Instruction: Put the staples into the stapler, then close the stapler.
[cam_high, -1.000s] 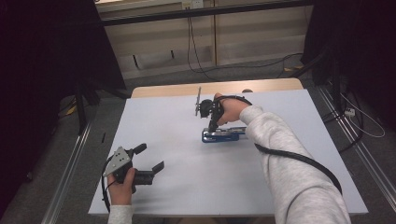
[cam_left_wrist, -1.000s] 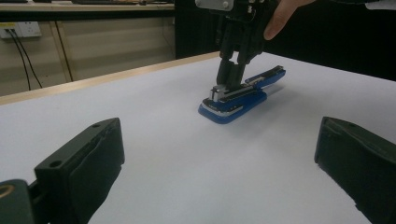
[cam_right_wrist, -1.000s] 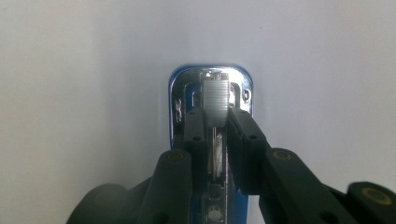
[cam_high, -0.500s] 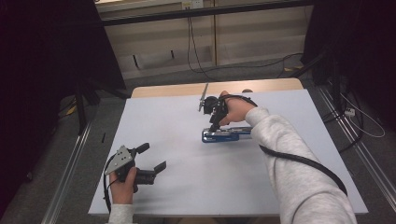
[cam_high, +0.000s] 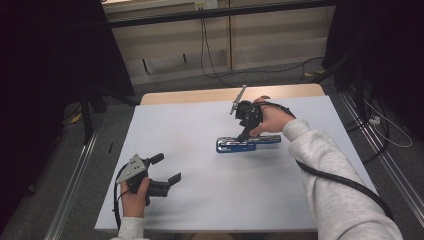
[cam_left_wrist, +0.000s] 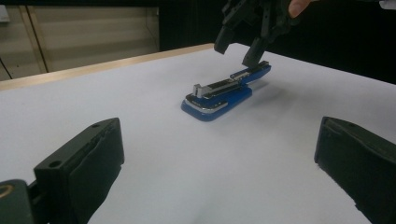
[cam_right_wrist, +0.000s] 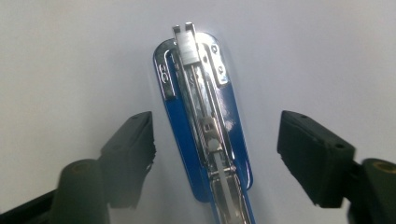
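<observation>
A blue stapler (cam_high: 247, 142) lies flat on the white table (cam_high: 200, 210), right of centre, with its metal magazine facing up (cam_right_wrist: 205, 116). My right gripper (cam_high: 245, 135) points down at it, open, one jaw on each side of the stapler's body (cam_right_wrist: 217, 135) and not touching it. From the left gripper view the stapler (cam_left_wrist: 219, 95) sits ahead, with the right gripper (cam_left_wrist: 236, 52) hanging just over its far end. My left gripper (cam_high: 167, 169) rests near the table's front left, open (cam_left_wrist: 224, 144) with nothing between its jaws.
The table's far edge is a wooden strip (cam_high: 200, 95). Black cables (cam_high: 215, 70) run over the floor behind it. Metal rails (cam_high: 75, 175) flank the table. The right gripper's cable (cam_high: 340, 182) trails along the sleeve.
The right gripper has shifted a little to the right over the stapler, its grey plate tilting. The left gripper has hardly moved.
</observation>
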